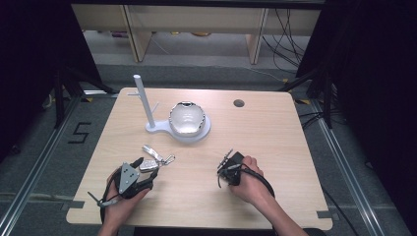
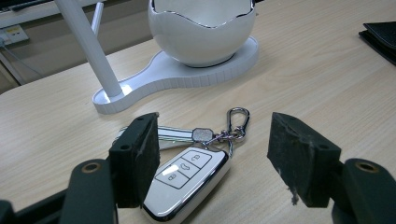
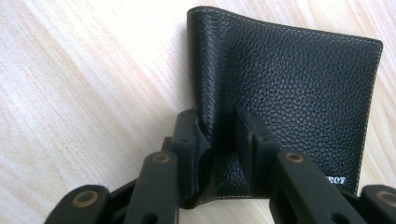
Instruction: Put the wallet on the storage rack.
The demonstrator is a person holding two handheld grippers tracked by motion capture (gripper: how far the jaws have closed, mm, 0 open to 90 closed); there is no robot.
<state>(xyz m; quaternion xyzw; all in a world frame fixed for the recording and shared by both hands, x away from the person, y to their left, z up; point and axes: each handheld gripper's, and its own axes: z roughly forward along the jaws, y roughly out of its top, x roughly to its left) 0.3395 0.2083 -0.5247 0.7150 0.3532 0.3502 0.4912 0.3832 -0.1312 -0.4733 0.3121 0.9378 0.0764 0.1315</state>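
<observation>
Forearms and hands are seen entering from the bottom of the high view, each wrapped around a claw on the bench (image 1: 275, 123). At left, the left claw (image 1: 147, 169) is laid low, pointing up the bench at a key fob (image 1: 149, 165) with its keyring. At right, the right claw (image 1: 227, 164) is angled toward the left claw, over a black wallet (image 1: 236, 158). Farther back, a white stand (image 1: 189, 135) is noted, carrying an egg-shaped bowl (image 1: 187, 118) and an upright post (image 1: 143, 101); judged a likely drop place for keys and wallet.

Left gripper view: the left claw (image 2: 212, 156) is held wide, with nothing gripped. The key fob (image 2: 187, 182) lies flat on the bench, beside the left pad and partly between the jaws, with a key (image 2: 173, 135) and a carabiner clip (image 2: 237, 120) beyond. The low, level approach is judged to suit a flat grasp.

Right gripper view: the right claw (image 3: 219, 140) is drawn narrow and pinched on the wallet (image 3: 299, 88) at its folded edge, the leather buckling between the pads. The spine is judged the firmest edge to take.
</observation>
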